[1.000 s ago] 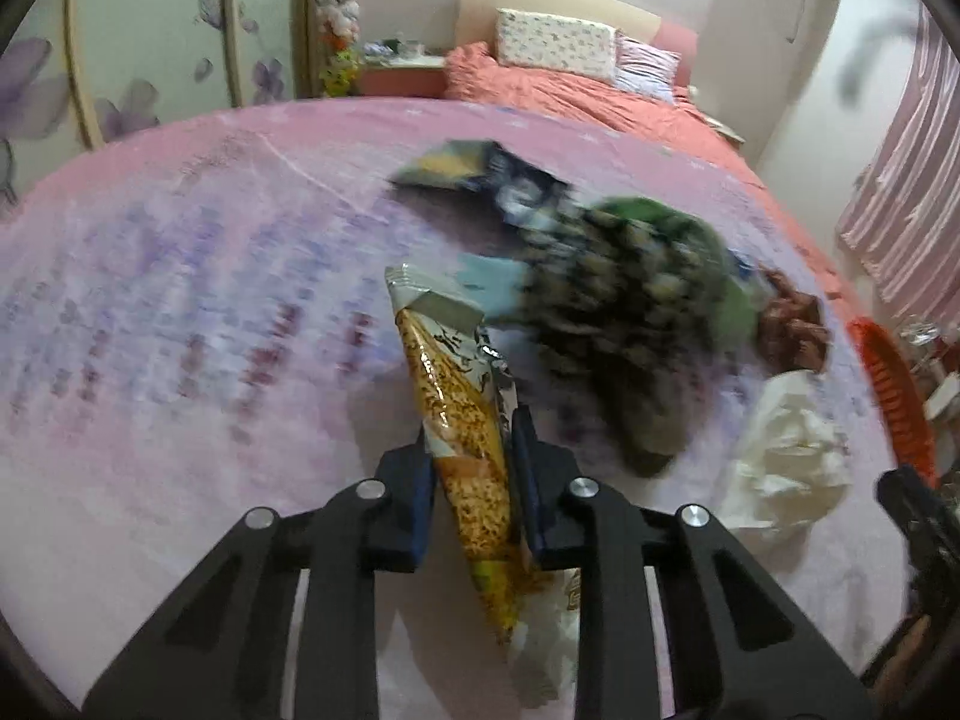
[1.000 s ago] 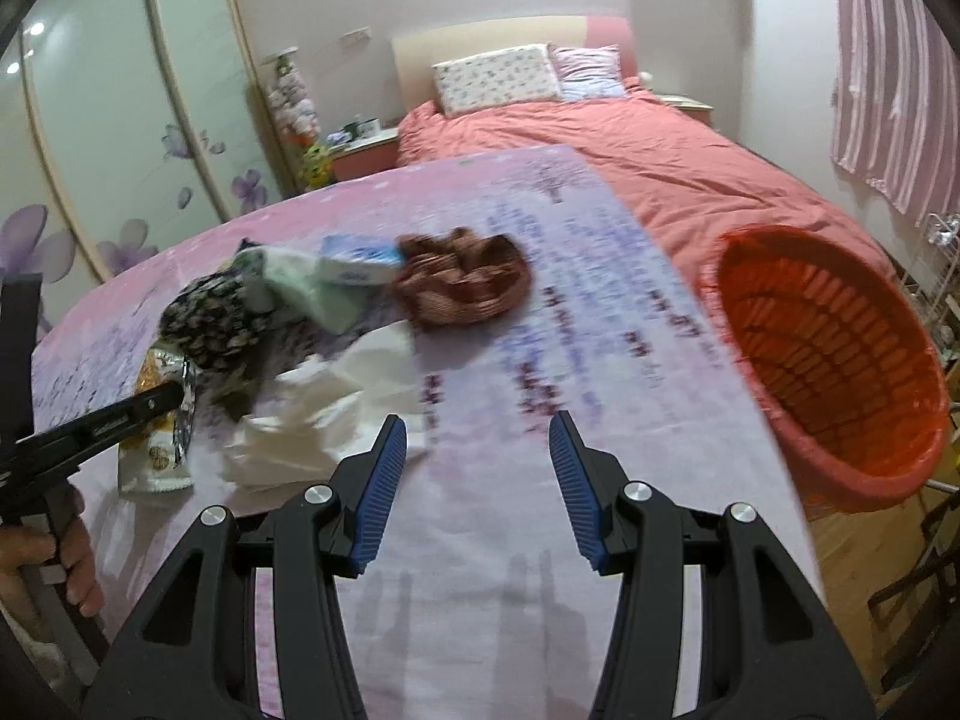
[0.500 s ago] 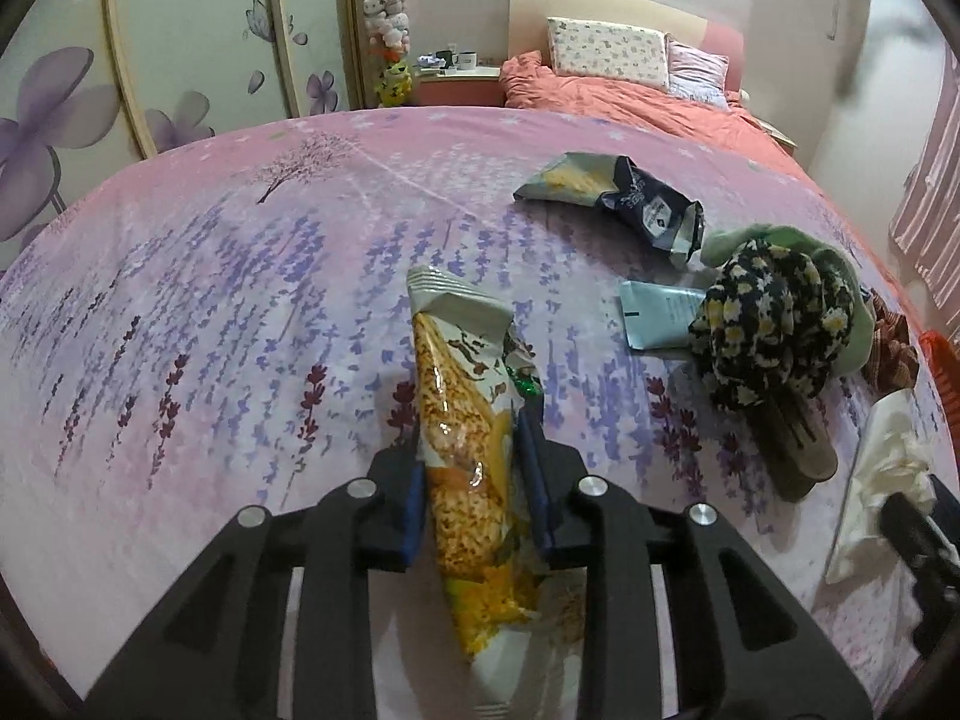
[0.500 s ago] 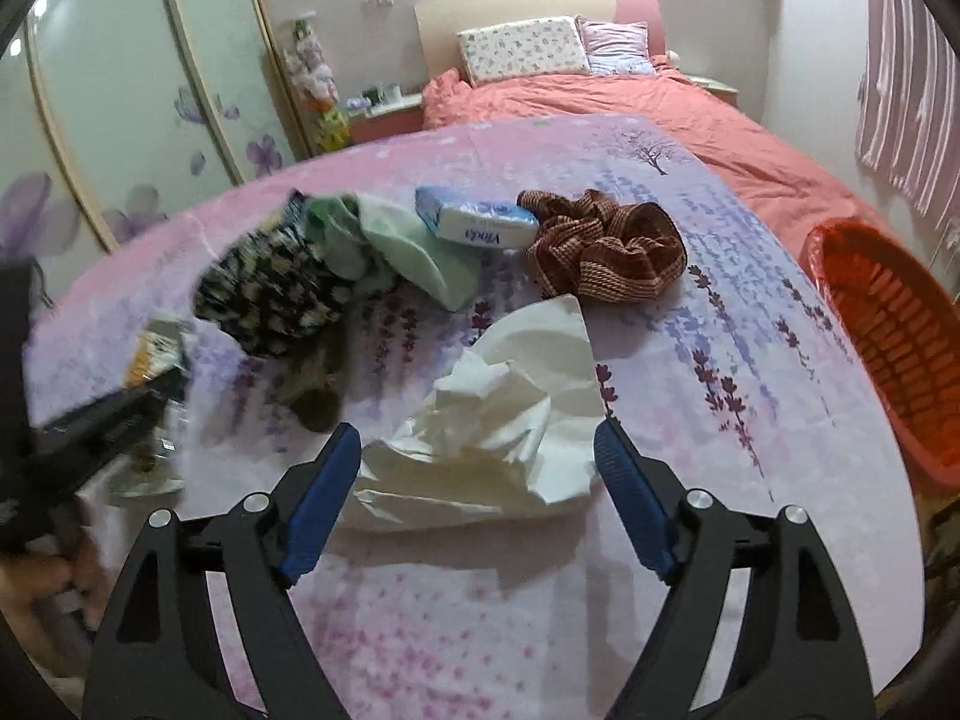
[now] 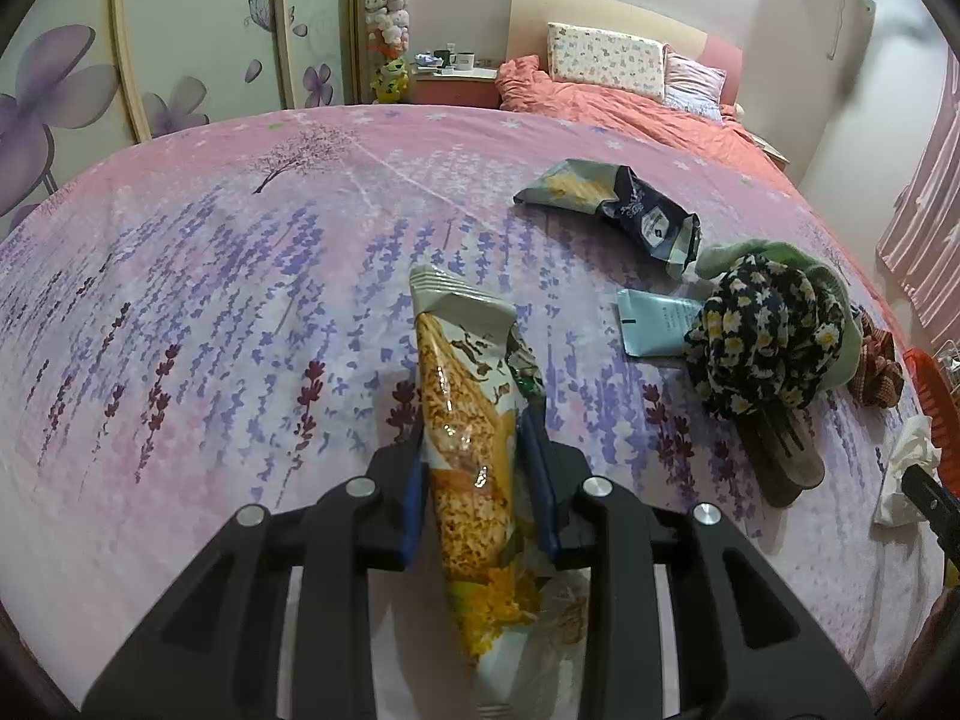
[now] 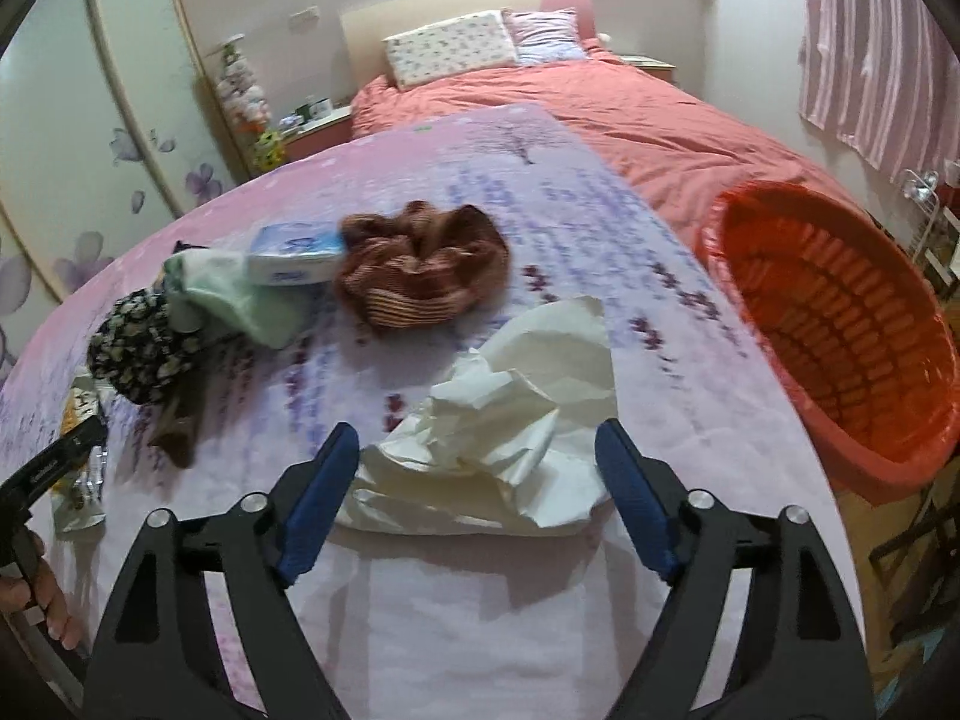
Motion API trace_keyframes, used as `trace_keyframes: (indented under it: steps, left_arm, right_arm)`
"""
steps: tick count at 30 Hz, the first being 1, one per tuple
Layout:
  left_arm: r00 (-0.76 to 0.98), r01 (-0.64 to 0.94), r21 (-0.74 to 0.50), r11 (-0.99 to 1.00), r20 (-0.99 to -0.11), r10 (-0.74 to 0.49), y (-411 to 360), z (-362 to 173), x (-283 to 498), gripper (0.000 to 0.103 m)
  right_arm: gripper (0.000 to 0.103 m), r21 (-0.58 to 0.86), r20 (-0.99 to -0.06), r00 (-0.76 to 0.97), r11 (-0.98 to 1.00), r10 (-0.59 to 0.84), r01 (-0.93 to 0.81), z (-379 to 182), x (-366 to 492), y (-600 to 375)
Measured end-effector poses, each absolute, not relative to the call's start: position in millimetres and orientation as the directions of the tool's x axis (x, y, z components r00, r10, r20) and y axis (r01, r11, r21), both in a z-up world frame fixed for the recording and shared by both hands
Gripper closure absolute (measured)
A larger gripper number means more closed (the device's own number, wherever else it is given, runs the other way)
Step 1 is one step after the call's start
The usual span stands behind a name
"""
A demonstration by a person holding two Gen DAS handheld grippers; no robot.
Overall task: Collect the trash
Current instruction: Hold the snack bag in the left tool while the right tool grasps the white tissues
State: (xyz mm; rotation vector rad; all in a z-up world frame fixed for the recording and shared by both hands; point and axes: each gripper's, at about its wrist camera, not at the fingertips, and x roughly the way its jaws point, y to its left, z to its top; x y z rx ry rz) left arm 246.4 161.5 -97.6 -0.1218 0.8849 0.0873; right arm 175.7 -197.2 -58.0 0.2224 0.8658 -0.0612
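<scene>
My left gripper point(image 5: 474, 480) is shut on a long yellow snack packet point(image 5: 465, 420) and holds it over the pink flowered bedspread point(image 5: 210, 312). My right gripper point(image 6: 477, 480) is wide open, its blue pads either side of a crumpled white paper point(image 6: 504, 420) that lies on the bedspread. The paper also shows at the right edge of the left wrist view point(image 5: 906, 468). An orange basket point(image 6: 840, 324) stands to the right of the bed. A dark blue wrapper point(image 5: 606, 204) and a light blue packet point(image 5: 657, 330) lie further out.
A black flowered cloth point(image 5: 762, 342), a green cloth point(image 6: 240, 294), a brown striped cloth point(image 6: 420, 270) and a white-blue tissue pack point(image 6: 294, 255) lie in the middle of the bedspread. A wardrobe point(image 5: 150, 42) stands left; pillows point(image 6: 450, 48) lie at the head.
My right gripper has opened wider and moved up to the white paper, which now lies between its pads. My left gripper still holds the snack packet and has turned left, away from the basket.
</scene>
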Motion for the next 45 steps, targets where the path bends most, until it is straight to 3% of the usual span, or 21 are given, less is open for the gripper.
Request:
trace_keyframes:
  steps: [6,14,19,23,31,39,45]
  left_arm:
    - [0.631,-0.126,-0.073,0.989,-0.775,0.023,161,-97,246,0.072]
    - [0.632,-0.125,-0.078,0.989,-0.774,0.019,162,-98,246,0.072]
    - [0.632,-0.121,-0.073,0.99,-0.775,0.02,161,-98,246,0.071]
    - [0.632,-0.116,-0.072,0.991,-0.775,0.017,159,-98,247,0.07]
    - [0.632,-0.112,-0.076,0.991,-0.775,0.012,158,-99,249,0.069]
    - [0.631,-0.109,-0.064,0.992,-0.776,0.019,157,-99,250,0.068]
    - [0.629,-0.103,-0.053,0.993,-0.777,0.024,154,-100,253,0.066]
  right_arm:
    - [0.021,0.156,-0.76,0.649,0.978,0.029,0.138,-64,173,-199]
    - [0.04,0.127,-0.741,0.667,0.992,0.08,0.022,-59,176,-192]
    - [0.03,0.145,-0.72,0.689,0.989,0.079,0.039,-38,178,-200]
    - [0.03,0.158,-0.703,0.707,0.986,0.076,0.051,-30,159,-209]
    - [0.066,0.113,-0.777,0.629,0.983,-0.004,0.147,-46,146,-243]
    - [0.078,0.088,-0.796,0.605,0.982,-0.031,0.166,-63,178,-241]
    - [0.078,0.048,-0.744,0.659,0.976,-0.107,0.213,-45,177,-245]
